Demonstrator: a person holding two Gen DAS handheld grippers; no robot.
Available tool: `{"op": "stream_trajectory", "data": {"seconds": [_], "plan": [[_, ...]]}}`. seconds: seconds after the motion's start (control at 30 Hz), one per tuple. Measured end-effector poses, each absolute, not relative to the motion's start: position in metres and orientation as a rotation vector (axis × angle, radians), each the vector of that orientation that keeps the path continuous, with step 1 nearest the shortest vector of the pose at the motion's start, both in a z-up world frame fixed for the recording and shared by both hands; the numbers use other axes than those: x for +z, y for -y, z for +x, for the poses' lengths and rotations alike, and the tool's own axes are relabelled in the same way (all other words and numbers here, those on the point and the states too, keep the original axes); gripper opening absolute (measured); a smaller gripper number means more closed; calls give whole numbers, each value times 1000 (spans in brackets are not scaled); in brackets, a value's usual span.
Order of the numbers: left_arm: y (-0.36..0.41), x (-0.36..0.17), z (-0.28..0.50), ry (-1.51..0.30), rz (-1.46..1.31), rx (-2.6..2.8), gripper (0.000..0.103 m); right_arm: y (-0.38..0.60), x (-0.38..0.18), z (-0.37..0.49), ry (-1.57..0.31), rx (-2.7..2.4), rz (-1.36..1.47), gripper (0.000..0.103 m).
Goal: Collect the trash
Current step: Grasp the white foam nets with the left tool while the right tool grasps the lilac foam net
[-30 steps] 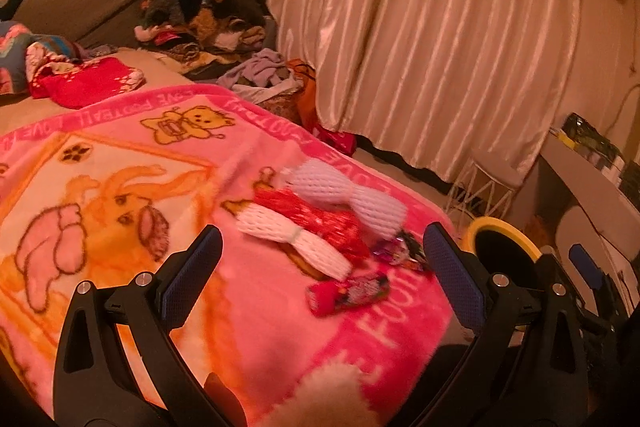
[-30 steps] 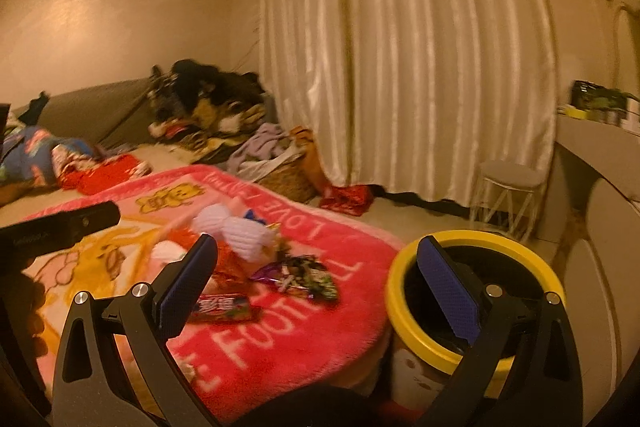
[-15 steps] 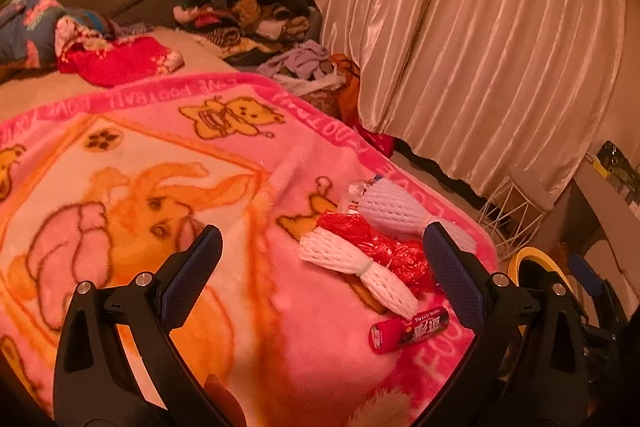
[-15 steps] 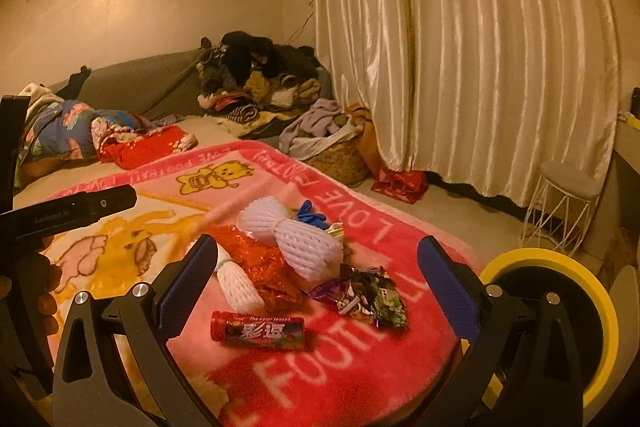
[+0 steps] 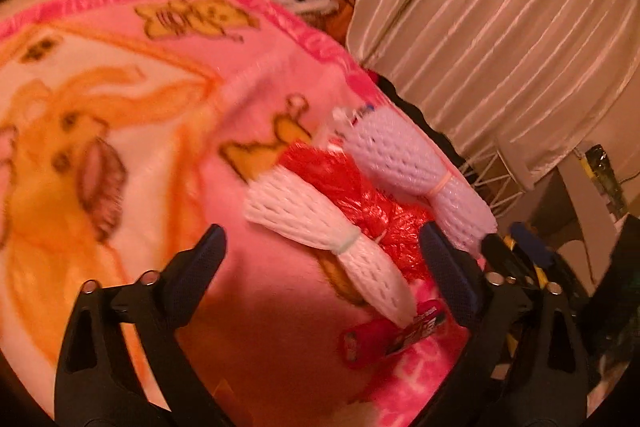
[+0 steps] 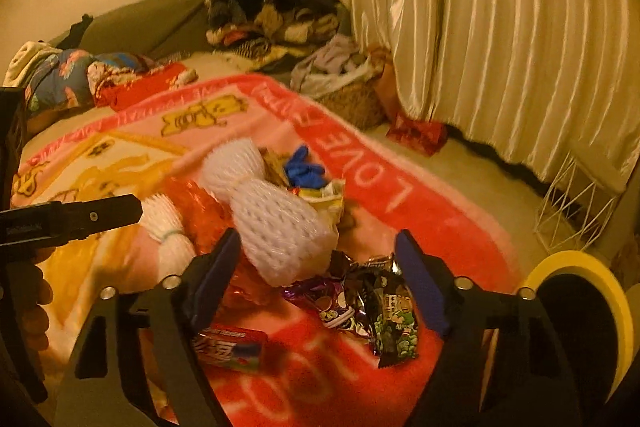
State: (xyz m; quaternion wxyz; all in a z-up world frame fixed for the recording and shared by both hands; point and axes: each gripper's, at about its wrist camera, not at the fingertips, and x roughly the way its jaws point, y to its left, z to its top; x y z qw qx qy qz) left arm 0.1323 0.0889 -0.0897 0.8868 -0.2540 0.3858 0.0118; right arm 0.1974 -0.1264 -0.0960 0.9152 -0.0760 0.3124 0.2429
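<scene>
A heap of trash lies on the pink blanket [image 5: 120,155]. In the left wrist view a white foam net [image 5: 320,227] lies between the fingers of my left gripper [image 5: 324,267], whose jaws are closing without touching it. Behind it are a red plastic bag [image 5: 360,183], a second foam net [image 5: 412,167] and a red candy pack [image 5: 392,335]. My right gripper [image 6: 318,279] hovers over dark snack wrappers [image 6: 372,307] and the near end of a foam net [image 6: 280,227]. Its jaws are closing too, with the pads clear of everything. A red candy pack [image 6: 228,343] lies under its left finger.
A yellow-rimmed bin [image 6: 580,307] stands off the blanket's edge at the right. A white wire stool [image 6: 576,203], a curtain [image 6: 500,27] and a wicker basket of laundry [image 6: 348,95] are behind. Clothes [image 6: 272,11] are piled at the back. The left gripper [image 6: 80,215] shows at the left.
Both grippers have come forward and down onto the trash heap, which now fills the space between their fingers. Both pairs of jaws have narrowed, the right more.
</scene>
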Motion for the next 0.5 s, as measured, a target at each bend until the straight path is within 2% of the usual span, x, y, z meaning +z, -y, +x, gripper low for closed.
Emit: {"op": "stream_trajectory", "data": {"seconds": [0.07,0.13,0.17,0.3,0.37,0.43,0.5], "plan": [[-87,-100,140,-840,-560,11,80,127,-102,205,-679,534,-139,56],[-86,-110,145,-880,-618,-4,73,128,-105,209,-710,580,-104,31],[-85,-114,146,-893,-641,-12,73,128,-104,208,-709,595,-96,26],[-77,-125,145,-931,-675,-39,55,127,-96,198,-668,637,-87,12],[-74,-127,145,-937,-689,-55,41,129,-92,193,-648,645,-72,11],[-74,-127,143,-939,-699,-68,18,129,-87,187,-626,652,-52,11],[-74,-123,140,-934,-692,-61,14,130,-81,182,-604,651,-34,10]]}}
